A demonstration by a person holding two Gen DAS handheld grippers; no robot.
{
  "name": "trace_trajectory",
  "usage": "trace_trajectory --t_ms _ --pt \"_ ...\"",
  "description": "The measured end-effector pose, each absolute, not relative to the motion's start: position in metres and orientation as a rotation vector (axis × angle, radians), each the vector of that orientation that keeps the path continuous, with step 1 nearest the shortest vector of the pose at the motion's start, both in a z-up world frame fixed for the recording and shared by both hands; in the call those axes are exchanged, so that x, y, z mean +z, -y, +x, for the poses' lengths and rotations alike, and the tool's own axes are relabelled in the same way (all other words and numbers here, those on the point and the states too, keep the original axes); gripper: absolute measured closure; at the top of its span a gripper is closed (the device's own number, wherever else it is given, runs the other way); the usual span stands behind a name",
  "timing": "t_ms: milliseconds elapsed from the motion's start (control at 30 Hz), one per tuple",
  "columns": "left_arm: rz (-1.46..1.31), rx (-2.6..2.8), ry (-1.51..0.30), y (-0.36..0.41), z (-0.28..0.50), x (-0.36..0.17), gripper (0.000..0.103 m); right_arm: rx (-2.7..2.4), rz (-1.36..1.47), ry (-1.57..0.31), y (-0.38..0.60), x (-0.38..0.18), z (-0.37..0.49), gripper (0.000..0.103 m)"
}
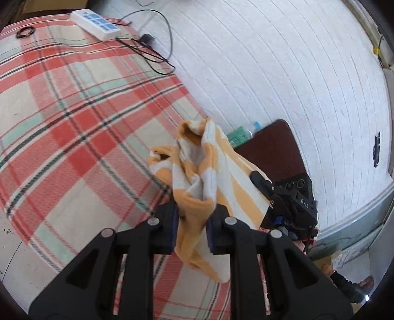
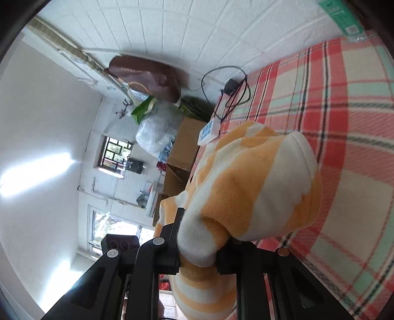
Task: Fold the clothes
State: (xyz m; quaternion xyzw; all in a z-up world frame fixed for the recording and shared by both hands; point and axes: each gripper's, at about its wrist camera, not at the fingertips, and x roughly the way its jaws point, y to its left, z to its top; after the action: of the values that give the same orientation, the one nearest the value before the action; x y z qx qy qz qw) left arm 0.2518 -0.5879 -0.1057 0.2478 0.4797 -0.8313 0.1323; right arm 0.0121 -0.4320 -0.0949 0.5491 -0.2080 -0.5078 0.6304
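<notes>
A big checked blanket in red, cream and green covers the bed, and a white brick wall rises behind it. The striped garment, orange and white, hangs in the air above the blanket, held up between the two tongs.

In the left wrist view, the left gripper is closed on a bunched orange edge of the garment at 6 o'clock. The right gripper shows at 4 o'clock, its black tip pressed on the cloth. A dark brown board stands behind it against the wall. A white power strip lies on the blanket at 11 o'clock, with black cables curling beside it. A small dark ring lies at the far top left.

The right wrist view is tipped on its side. There the right gripper pinches a thick roll of the garment, which fills the middle and hides much of the blanket. Only this view shows a window at 9 o'clock, a brown bag at 11 o'clock, a clear plastic bag under it, and cardboard boxes near the middle.
</notes>
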Motion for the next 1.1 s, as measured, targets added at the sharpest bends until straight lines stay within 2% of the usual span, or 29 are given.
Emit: trace_trajectory --t_ms 233,300,333,367,400,467,600,700,767,833,1000,1100 --pt "0.767 -2.246 -1.468 0.599 0.281 -0.184 0.083 -1.166 1.378 0.303 0.459 -0.159 0.060 0.082" --pt "0.739 -2.237 -1.484 0.594 0.286 -0.193 0.082 -1.220 1.404 0.236 0.453 -0.173 0.063 0.076" --pt "0.718 -2.237 -1.470 0.591 0.291 -0.191 0.081 -1.238 1.411 0.216 0.448 -0.176 0.062 0.064" --pt "0.697 -2.235 -1.457 0.588 0.295 -0.189 0.080 -1.250 1.414 0.195 0.443 -0.177 0.060 0.058" --pt "0.683 -2.231 -1.419 0.585 0.298 -0.185 0.079 -1.262 1.418 0.175 0.439 -0.177 0.058 0.058" --pt "0.677 -2.231 -1.230 0.566 0.301 -0.161 0.075 -1.285 1.389 0.108 0.429 -0.169 0.057 0.054" --pt "0.643 -2.360 -0.915 0.518 0.297 -0.111 0.054 -1.369 1.224 -0.080 0.400 -0.130 0.062 0.054" --pt "0.680 -2.468 -0.820 0.500 0.275 -0.101 0.038 -1.460 0.959 -0.201 0.377 -0.087 0.077 0.054" --pt "0.713 -2.534 -0.770 0.491 0.259 -0.097 0.036 -1.497 0.839 -0.227 0.378 -0.069 0.084 0.054" --pt "0.781 -2.521 -0.800 0.497 0.240 -0.110 0.036 -1.468 0.819 -0.234 0.400 -0.065 0.084 0.057" --pt "0.905 -2.414 -0.877 0.510 0.226 -0.148 0.036 -1.522 1.041 -0.439 0.441 -0.132 0.073 0.065" --pt "0.902 -2.401 -0.847 0.503 0.230 -0.151 0.036 -1.524 0.984 -0.420 0.426 -0.132 0.078 0.064"
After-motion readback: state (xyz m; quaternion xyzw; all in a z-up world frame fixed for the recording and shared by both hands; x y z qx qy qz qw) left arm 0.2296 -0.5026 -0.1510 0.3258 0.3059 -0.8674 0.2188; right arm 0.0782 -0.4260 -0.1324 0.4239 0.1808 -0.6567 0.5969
